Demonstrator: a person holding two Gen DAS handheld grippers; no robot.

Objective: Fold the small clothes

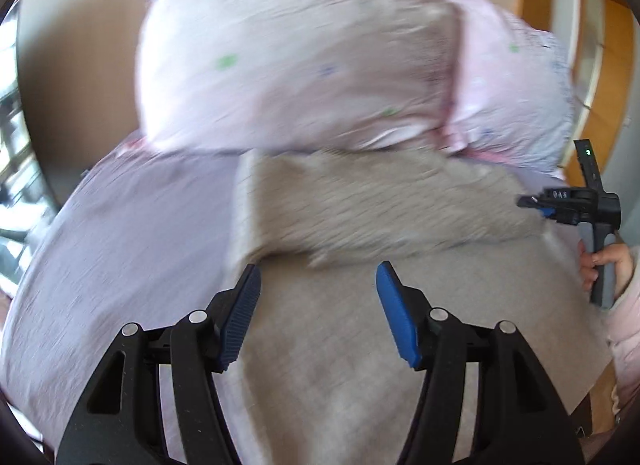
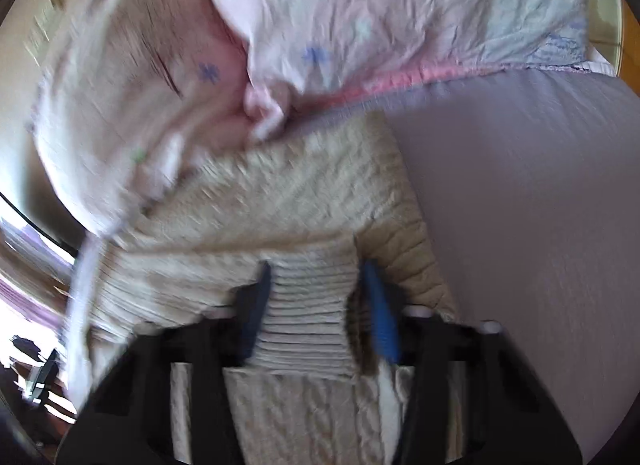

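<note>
A beige cable-knit sweater (image 1: 360, 221) lies on the bed, just below the pillows. My left gripper (image 1: 318, 305) is open and empty, hovering over the bed just short of the sweater's near edge. My right gripper (image 2: 316, 305) is shut on the sweater's ribbed cuff or hem (image 2: 308, 305), which sits between the blue pads; the rest of the sweater (image 2: 288, 201) spreads ahead of it. The right gripper also shows in the left wrist view (image 1: 532, 203) at the sweater's right end, held by a hand.
Two pink floral pillows (image 1: 300, 57) lie behind the sweater, and they also show in the right wrist view (image 2: 360, 17). A lilac bed sheet (image 1: 120, 233) covers the bed. A wooden headboard and frame (image 1: 616, 65) stands at the right. A window is at far left.
</note>
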